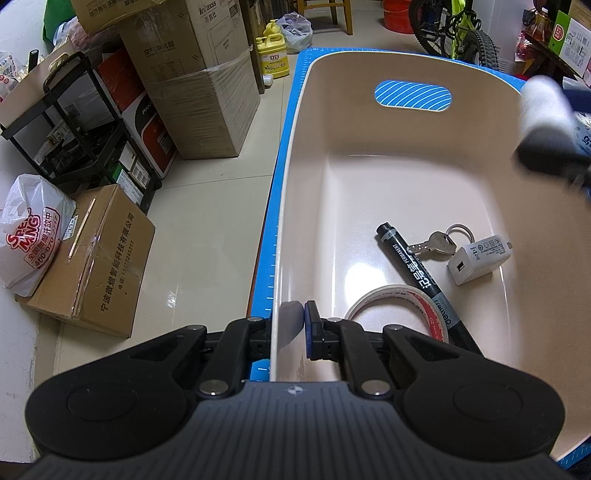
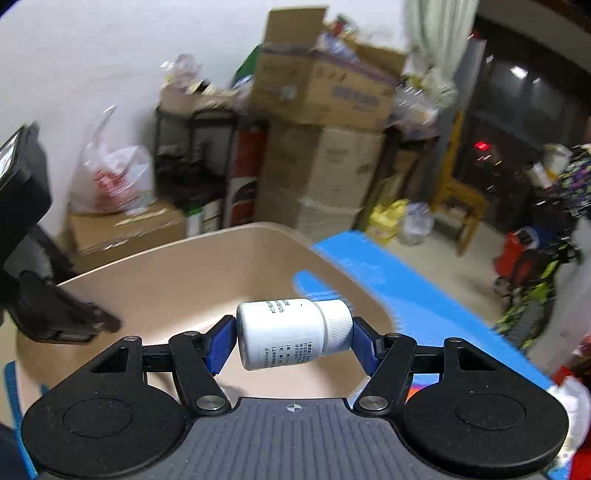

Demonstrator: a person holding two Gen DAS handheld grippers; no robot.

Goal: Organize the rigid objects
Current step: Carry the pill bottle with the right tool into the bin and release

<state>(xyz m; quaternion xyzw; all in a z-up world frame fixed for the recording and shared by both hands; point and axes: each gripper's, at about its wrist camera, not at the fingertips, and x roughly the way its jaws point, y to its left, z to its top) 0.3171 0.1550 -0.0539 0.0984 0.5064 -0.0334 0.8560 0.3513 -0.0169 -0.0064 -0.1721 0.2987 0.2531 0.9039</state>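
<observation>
While it lies sideways, bottle (image 2: 291,334) sits clamped between right fingers (image 2: 221,343) — over bin (image 2: 166,266).

Setting was a cluttered home storage room: stacked cardboard boxes (image 1: 207,92), a bicycle (image 1: 461,33), a yellow detergent jug (image 1: 273,55), tiled floor (image 1: 207,229).

Left gripper (image 1: 288,328) clamps the bin (image 1: 291,206) wall (marker (image 1: 415,266) inside).
</observation>
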